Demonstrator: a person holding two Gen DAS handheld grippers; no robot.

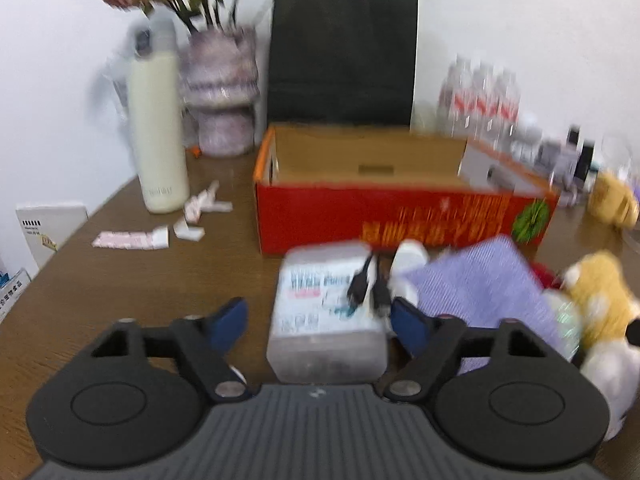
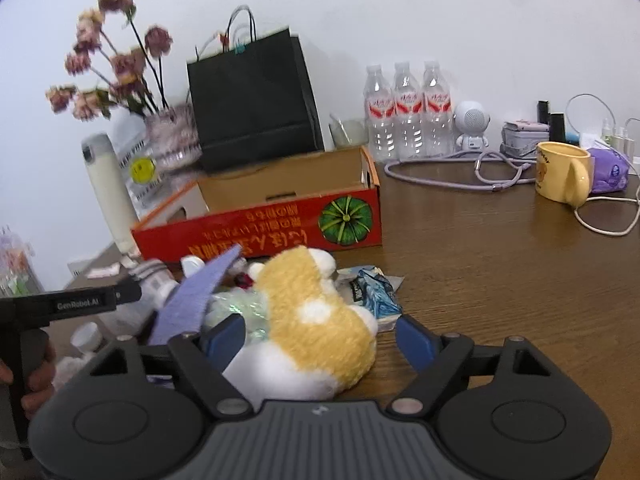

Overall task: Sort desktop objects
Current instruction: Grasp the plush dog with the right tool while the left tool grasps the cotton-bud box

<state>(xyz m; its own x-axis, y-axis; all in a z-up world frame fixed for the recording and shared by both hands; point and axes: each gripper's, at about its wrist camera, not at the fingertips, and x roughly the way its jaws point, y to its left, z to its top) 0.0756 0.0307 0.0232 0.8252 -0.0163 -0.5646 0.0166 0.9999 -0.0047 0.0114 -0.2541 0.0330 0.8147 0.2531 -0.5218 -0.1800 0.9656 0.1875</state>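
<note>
Brown wood-grain surface point(image 2: 500, 264), white wall behind, and plenty of clutter left to sort. The red cardboard box point(image 1: 400, 216) looks nearly bare inside, with only a pale carton point(image 1: 486, 166) visible at one end, so by the look of it the job has hardly started. In front of the box sits the heap: a clear plastic container point(image 1: 326, 312) with black cable plugs point(image 1: 368, 286) draped over it, a purple cloth point(image 1: 484, 284), crinkled wrappers point(image 2: 374, 290), and the plush toy point(image 2: 316, 320). The left gripper point(image 1: 318, 322) has its fingers spread wide to either side of the container — the frame is blurred, so contact cannot be told. The right gripper point(image 2: 320, 338) is also gaping, the plush toy lying between its fingers; no squeeze visible, though the toy's fur may brush one finger.
</note>
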